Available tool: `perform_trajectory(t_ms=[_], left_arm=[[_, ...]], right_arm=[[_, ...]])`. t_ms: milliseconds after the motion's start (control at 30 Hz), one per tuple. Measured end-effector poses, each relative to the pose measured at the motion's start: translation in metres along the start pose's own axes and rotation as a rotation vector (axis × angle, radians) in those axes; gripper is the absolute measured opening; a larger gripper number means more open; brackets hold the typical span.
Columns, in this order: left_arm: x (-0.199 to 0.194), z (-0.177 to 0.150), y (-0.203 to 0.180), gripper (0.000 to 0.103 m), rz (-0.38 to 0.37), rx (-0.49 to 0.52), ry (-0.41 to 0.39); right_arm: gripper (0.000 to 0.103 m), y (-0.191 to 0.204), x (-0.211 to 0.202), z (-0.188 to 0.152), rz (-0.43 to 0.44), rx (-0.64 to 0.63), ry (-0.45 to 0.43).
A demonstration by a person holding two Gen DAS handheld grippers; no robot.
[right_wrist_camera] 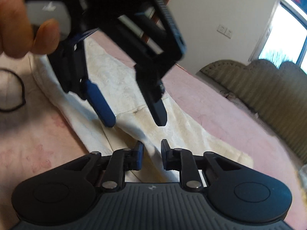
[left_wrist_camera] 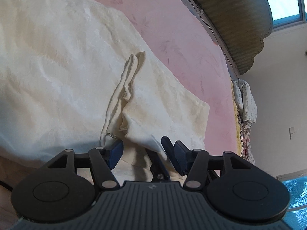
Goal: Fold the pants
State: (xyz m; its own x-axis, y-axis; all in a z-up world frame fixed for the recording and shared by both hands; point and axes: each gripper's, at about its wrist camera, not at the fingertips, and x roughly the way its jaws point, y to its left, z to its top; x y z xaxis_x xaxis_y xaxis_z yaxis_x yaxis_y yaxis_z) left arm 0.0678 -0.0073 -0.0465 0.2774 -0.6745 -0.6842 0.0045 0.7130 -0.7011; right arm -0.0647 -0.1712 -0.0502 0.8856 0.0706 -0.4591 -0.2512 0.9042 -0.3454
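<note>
Cream pants (left_wrist_camera: 57,67) lie spread across a pink bed sheet (left_wrist_camera: 182,38), with a raised crease running up their middle. My left gripper (left_wrist_camera: 147,150) is open, its blue pads either side of a lifted fold near the garment's edge and not pressing on it. In the right wrist view the left gripper (right_wrist_camera: 135,122) points down at the pants (right_wrist_camera: 119,88), fingers apart. My right gripper (right_wrist_camera: 152,150) sits just behind it, its pads drawn close on a ridge of the cloth. One right finger (left_wrist_camera: 166,145) shows inside the left jaws.
An olive padded headboard (right_wrist_camera: 259,88) borders the far side of the bed, under a bright window (right_wrist_camera: 284,38). A person's fingers (right_wrist_camera: 15,28) hold the left gripper's handle. A black cable loop (right_wrist_camera: 19,97) lies on the sheet at left. Crumpled bedding (left_wrist_camera: 245,103) sits at the bed's edge.
</note>
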Motion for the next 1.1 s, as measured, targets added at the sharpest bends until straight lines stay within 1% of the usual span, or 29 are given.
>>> perform_trajectory(t_ms=[100, 167, 200, 233, 267, 300, 333, 367, 400, 467, 500, 533, 567, 600, 633, 667, 733, 767, 833, 867, 933, 967, 1000, 1067, 1100], left_arm=[[0.006, 0.002, 0.005, 0.061, -0.027, -0.065, 0.013], [0.009, 0.004, 0.007, 0.061, -0.039, -0.099, -0.006], [0.009, 0.007, 0.008, 0.059, -0.033, -0.11, -0.02], [0.01, 0.008, 0.009, 0.054, -0.024, -0.123, -0.03], [0.011, 0.009, 0.009, 0.038, -0.02, -0.123, -0.031], [0.013, 0.01, 0.009, 0.022, -0.012, -0.117, -0.024], [0.014, 0.01, 0.009, 0.017, -0.002, -0.117, -0.016], [0.015, 0.009, 0.01, 0.014, 0.0, -0.117, -0.016], [0.015, 0.008, 0.011, 0.008, 0.002, -0.111, -0.022], [0.012, 0.005, 0.012, 0.007, 0.013, -0.106, -0.035], [0.011, 0.003, 0.013, 0.007, 0.012, -0.104, -0.042], [0.008, 0.002, 0.011, 0.007, 0.015, -0.095, -0.049], [0.003, -0.001, 0.011, 0.007, 0.022, -0.077, -0.065], [-0.001, -0.003, 0.01, 0.007, 0.026, -0.055, -0.079], [-0.005, -0.006, 0.008, 0.007, 0.035, -0.03, -0.089], [-0.009, -0.009, 0.006, 0.007, 0.056, -0.01, -0.092], [-0.009, -0.013, 0.007, 0.007, 0.096, 0.017, -0.099], [-0.006, -0.014, 0.009, 0.007, 0.109, 0.024, -0.092], [-0.003, -0.013, 0.013, 0.007, 0.103, 0.025, -0.078], [-0.005, -0.012, 0.014, 0.008, 0.092, 0.02, -0.072], [-0.011, -0.01, 0.011, 0.018, 0.068, 0.044, -0.057], [-0.018, -0.01, 0.01, 0.018, 0.076, 0.057, -0.067], [-0.025, -0.011, 0.009, 0.018, 0.091, 0.07, -0.088], [-0.044, -0.011, 0.007, 0.018, 0.122, 0.112, -0.142], [-0.055, -0.011, 0.01, 0.019, 0.133, 0.113, -0.169]], right_arm=[[0.018, -0.014, 0.0, -0.001, 0.019, 0.098, -0.009], [0.018, -0.023, -0.001, -0.001, 0.042, 0.153, -0.016], [0.018, -0.025, -0.002, -0.001, 0.046, 0.151, -0.018], [0.018, -0.025, -0.003, -0.002, 0.042, 0.14, -0.014], [0.018, -0.025, -0.003, -0.003, 0.049, 0.13, -0.004], [0.018, -0.026, -0.004, -0.004, 0.086, 0.123, 0.018], [0.019, -0.028, -0.006, -0.003, 0.128, 0.121, 0.02], [0.019, -0.03, -0.015, -0.004, 0.153, 0.14, -0.001], [0.019, -0.037, -0.022, -0.003, 0.175, 0.18, -0.026], [0.019, -0.062, -0.033, -0.001, 0.214, 0.308, -0.093], [0.018, -0.074, -0.032, 0.0, 0.202, 0.37, -0.105], [0.018, -0.08, -0.026, 0.0, 0.179, 0.404, -0.091], [0.019, -0.081, -0.015, -0.001, 0.15, 0.408, -0.049], [0.019, -0.078, -0.003, -0.002, 0.126, 0.39, 0.002], [0.019, -0.072, 0.007, -0.003, 0.123, 0.37, 0.051], [0.019, -0.063, 0.013, -0.003, 0.145, 0.354, 0.078], [0.019, -0.044, 0.01, 0.0, 0.174, 0.308, 0.06], [0.019, -0.034, 0.01, 0.002, 0.166, 0.262, 0.063], [0.019, -0.023, 0.016, 0.003, 0.134, 0.183, 0.086], [0.019, -0.026, 0.02, 0.003, 0.137, 0.194, 0.091], [0.019, -0.036, 0.018, 0.004, 0.155, 0.261, 0.099], [0.019, -0.045, 0.02, 0.005, 0.141, 0.282, 0.1], [0.019, -0.048, 0.019, 0.006, 0.122, 0.287, 0.106], [0.019, -0.041, 0.021, 0.006, 0.134, 0.243, 0.171], [0.019, -0.041, 0.019, 0.008, 0.123, 0.236, 0.16]])
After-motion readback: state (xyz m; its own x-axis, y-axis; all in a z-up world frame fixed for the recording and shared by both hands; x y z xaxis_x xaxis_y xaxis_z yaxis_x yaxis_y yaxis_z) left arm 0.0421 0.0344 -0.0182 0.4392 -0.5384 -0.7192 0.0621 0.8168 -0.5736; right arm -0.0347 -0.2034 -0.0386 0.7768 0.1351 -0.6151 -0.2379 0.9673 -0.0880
